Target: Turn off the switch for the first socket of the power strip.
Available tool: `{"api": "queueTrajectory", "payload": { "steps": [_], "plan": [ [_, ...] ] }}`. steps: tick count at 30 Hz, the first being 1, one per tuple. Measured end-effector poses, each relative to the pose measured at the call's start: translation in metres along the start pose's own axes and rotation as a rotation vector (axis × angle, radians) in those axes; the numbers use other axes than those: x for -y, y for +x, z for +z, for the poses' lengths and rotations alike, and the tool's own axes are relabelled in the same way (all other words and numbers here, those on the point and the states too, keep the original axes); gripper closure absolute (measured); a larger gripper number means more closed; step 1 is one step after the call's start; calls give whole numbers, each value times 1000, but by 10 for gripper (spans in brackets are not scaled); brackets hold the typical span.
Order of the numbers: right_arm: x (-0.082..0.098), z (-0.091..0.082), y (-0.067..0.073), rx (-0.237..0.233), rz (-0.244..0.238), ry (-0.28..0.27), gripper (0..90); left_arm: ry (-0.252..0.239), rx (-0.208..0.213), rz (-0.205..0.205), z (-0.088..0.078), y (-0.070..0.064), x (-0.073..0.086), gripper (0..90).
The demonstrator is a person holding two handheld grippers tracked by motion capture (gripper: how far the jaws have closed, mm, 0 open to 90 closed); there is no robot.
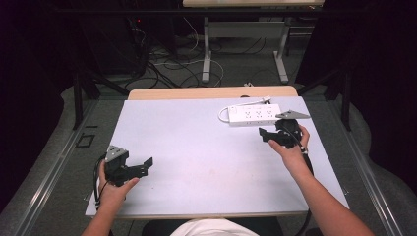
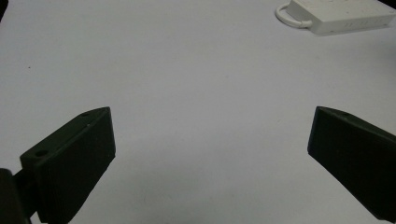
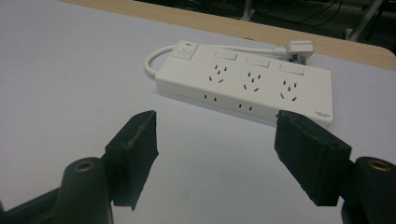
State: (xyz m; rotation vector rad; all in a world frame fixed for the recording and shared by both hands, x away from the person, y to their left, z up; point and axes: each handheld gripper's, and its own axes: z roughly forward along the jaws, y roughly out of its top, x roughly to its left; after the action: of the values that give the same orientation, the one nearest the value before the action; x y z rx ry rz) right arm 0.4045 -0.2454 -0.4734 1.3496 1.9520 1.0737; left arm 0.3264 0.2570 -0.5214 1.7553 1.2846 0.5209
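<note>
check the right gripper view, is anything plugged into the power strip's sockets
No: the power strip lies on the table with all its sockets bare, and its own plug rests loose behind it.

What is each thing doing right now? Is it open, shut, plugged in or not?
White plastic power strip: lying flat on the table, sockets empty.
Its white plug: unplugged, lying on the table behind the strip.
Left black two-jaw gripper: open, nothing between the jaws.
Right black two-jaw gripper: open, empty, just short of the strip.
</note>
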Motion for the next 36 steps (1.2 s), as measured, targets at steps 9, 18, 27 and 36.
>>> {"api": "queueTrajectory", "payload": {
  "steps": [9,18,27,36],
  "plan": [
    [-20,7,4,-19,-18,36,278,3,-1,1,0,0,0,8],
    [-36,17,6,-20,-28,63,245,3,-4,0,1,0,0,8],
    [-51,30,8,-22,-39,75,174,5,-8,7,1,0,1,8],
    [-63,40,12,-34,-50,78,174,7,-10,13,2,-1,1,8]
  ]
}}
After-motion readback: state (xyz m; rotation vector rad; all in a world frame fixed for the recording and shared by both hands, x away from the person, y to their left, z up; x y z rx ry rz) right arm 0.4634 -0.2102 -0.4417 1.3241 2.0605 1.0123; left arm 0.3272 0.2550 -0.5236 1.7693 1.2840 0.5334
